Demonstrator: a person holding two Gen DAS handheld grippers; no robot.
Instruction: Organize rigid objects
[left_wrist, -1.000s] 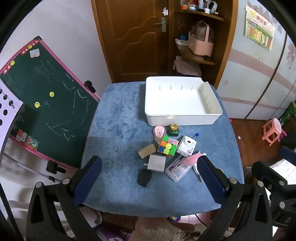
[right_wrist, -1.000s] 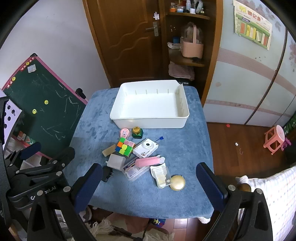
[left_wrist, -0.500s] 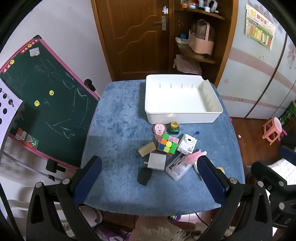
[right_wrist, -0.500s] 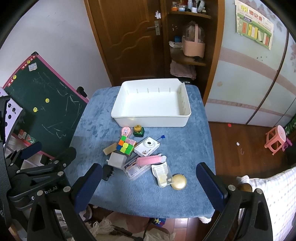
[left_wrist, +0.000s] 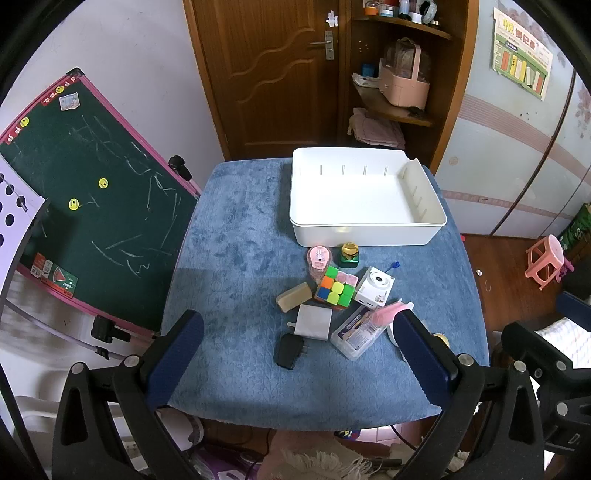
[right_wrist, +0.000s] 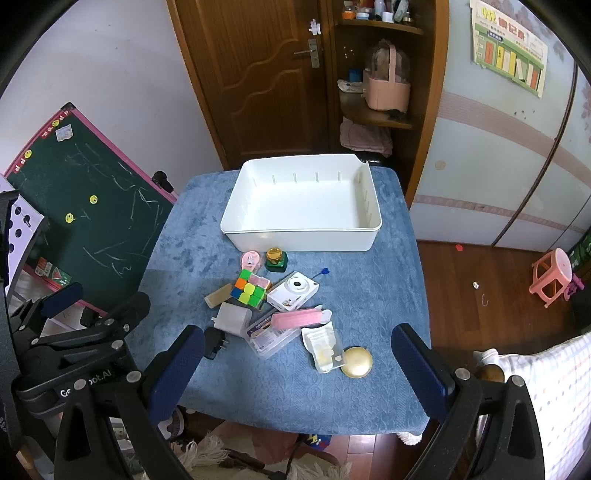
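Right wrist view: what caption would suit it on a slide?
Open right hand-held gripper above small objects, including a colourful cube, before an empty white bin.

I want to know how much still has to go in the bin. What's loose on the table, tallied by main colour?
White: 3, charger, camera, packet
Pink: 2, round case, flat case
Gold: 2, disc, green-based bottle
Black: 1, plug
Tan: 1, block
Multicolour: 1, cube
Clear: 1, box
Total: 11; white bin empty.

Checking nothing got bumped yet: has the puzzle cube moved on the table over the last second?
No. The puzzle cube sits between the toy camera and tan block, below the white bin, as before.
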